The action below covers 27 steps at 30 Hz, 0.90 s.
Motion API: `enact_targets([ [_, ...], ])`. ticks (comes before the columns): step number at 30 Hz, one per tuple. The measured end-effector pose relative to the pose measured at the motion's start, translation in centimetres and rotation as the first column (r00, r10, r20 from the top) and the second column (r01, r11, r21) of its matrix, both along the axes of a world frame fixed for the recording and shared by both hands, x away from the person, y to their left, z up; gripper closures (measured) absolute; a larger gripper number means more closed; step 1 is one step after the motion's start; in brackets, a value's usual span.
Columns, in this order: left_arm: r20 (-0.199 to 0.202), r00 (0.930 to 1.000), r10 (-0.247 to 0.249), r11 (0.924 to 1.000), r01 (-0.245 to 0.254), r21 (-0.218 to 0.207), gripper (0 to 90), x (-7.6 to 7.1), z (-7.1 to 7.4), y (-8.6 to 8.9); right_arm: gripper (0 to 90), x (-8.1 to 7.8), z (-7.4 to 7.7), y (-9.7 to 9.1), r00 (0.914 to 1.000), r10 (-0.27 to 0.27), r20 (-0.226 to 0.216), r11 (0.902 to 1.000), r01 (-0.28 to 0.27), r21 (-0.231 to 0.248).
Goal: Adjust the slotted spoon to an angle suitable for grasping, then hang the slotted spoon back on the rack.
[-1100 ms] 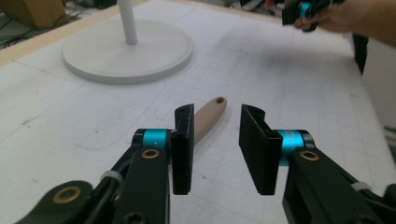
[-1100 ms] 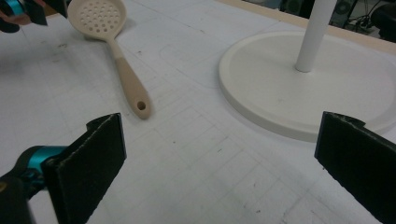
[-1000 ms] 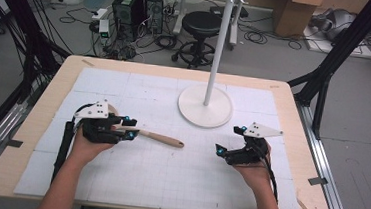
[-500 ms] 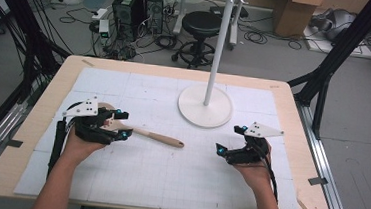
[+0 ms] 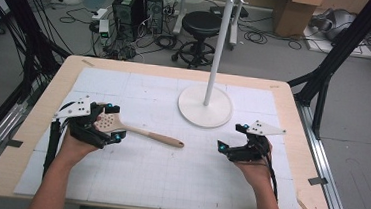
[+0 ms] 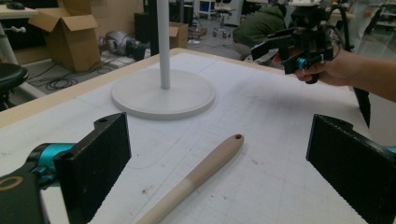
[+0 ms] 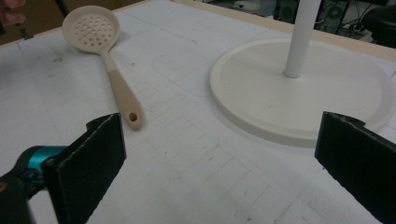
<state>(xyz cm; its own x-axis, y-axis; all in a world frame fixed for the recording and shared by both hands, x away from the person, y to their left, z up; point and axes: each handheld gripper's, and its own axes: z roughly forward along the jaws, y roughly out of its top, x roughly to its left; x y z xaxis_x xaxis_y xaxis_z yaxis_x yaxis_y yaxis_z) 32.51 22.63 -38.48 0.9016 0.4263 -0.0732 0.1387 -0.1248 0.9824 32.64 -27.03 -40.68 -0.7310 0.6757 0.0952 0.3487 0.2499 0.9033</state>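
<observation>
Here, at the left of the table, my left gripper has just been opening, its jaws now wide astride the slotted spoon, whose perforated head lies between them and whose handle points toward the white stand. To re-grip cleanly I'd judge it best to centre both pads on the handle's neck before closing. Further right, my right gripper waits wide and empty beside the stand's base

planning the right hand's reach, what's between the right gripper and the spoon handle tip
Bare white mat: in the right gripper view nothing lies between the right gripper and the slotted spoon.
</observation>
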Motion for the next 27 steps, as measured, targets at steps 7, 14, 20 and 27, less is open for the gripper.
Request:
enact_targets([
  [7, 0.033, 0.9991, -0.026, 0.9996, 0.026, -0.003, 6.5, -0.3, 0.1, -0.1, 0.7, 0.1, 0.0, 0.1, 1.0000, 0.003, 0.005, 1.0000, -0.003, -0.006],
  [14, 0.011, 0.9997, -0.024, 0.9992, 0.023, 0.032, 6.5, 0.1, -0.5, -0.4, 0.7, 0.0, 0.1, -0.3, 1.0000, -0.004, 0.003, 0.9999, 0.004, 0.011],
  [20, 0.019, 0.9996, -0.022, 0.9981, 0.021, 0.057, 6.5, 0.6, -0.4, -1.1, 0.7, -0.1, 0.0, 0.1, 0.9999, 0.014, 0.000, 0.9999, -0.014, -0.004],
  [27, 0.010, 0.9998, -0.020, 0.9933, 0.019, 0.114, 6.5, 2.3, -0.2, -2.8, 0.7, -0.3, 0.2, 0.2, 0.9997, 0.024, 0.011, 0.9997, -0.024, -0.005],
])
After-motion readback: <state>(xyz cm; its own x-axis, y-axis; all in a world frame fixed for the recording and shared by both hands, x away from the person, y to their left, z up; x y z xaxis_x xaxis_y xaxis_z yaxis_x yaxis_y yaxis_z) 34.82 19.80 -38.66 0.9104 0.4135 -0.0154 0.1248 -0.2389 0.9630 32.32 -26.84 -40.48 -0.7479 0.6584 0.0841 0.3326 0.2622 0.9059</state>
